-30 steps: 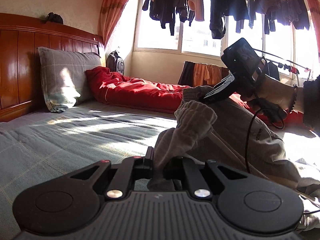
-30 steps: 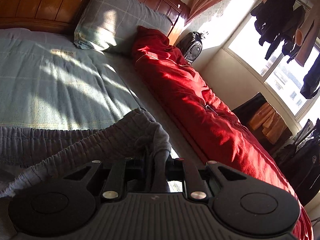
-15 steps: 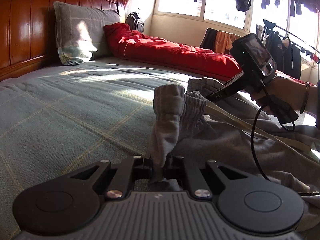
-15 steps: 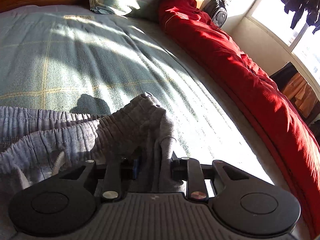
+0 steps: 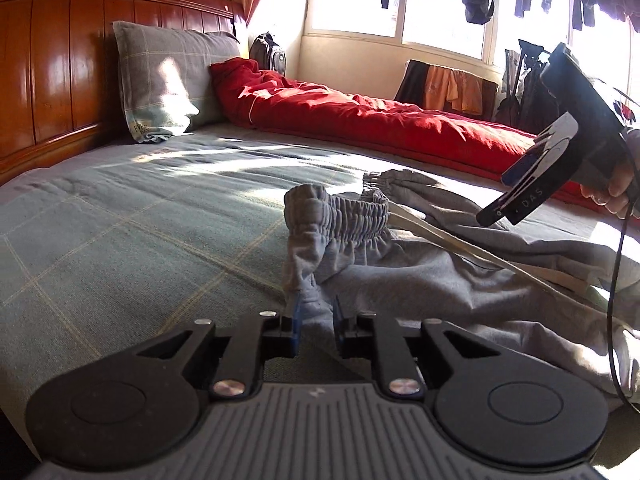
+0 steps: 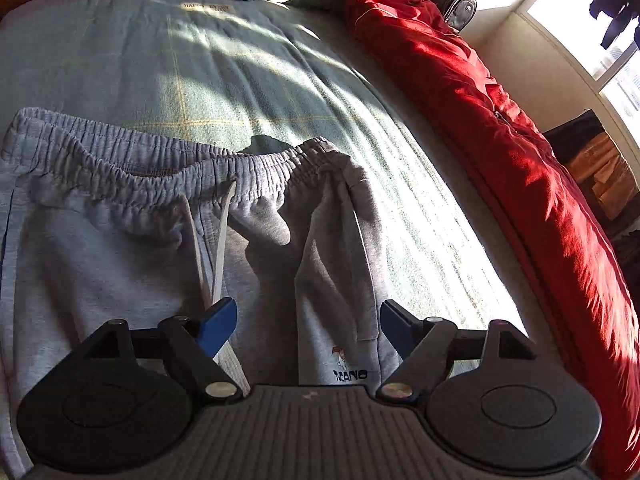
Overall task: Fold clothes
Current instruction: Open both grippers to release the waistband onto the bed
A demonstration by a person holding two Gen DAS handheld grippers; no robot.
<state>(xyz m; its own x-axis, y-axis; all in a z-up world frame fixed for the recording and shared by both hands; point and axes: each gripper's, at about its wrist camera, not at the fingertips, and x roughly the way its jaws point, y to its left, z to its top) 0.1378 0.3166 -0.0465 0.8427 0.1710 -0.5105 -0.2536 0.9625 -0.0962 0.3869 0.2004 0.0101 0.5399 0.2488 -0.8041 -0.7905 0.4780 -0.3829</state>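
Nearest me, my left gripper [image 5: 315, 330] sits low on the bed, its jaws slightly parted with a fold of the grey sweatpants [image 5: 400, 276] between the blue pads; I cannot tell whether it grips the cloth. My right gripper [image 6: 308, 320] hovers above the pants with its jaws spread wide, holding nothing.

The sweatpants lie on the blue-green checked bedspread [image 6: 240, 68], waistband [image 6: 160, 168] toward the headboard, drawstrings [image 6: 218, 248] trailing down the front. The right hip is bunched and ridged, so the garment looks roughly spread, not yet a neat folded stack; I judge smoothing and folding remain.

Farther off, a rolled red duvet [image 5: 380, 124] lines the bed's far edge, limiting room there. Beyond are a grey pillow [image 5: 168, 84], a wooden headboard [image 5: 52, 60] and a backpack [image 5: 270, 54].
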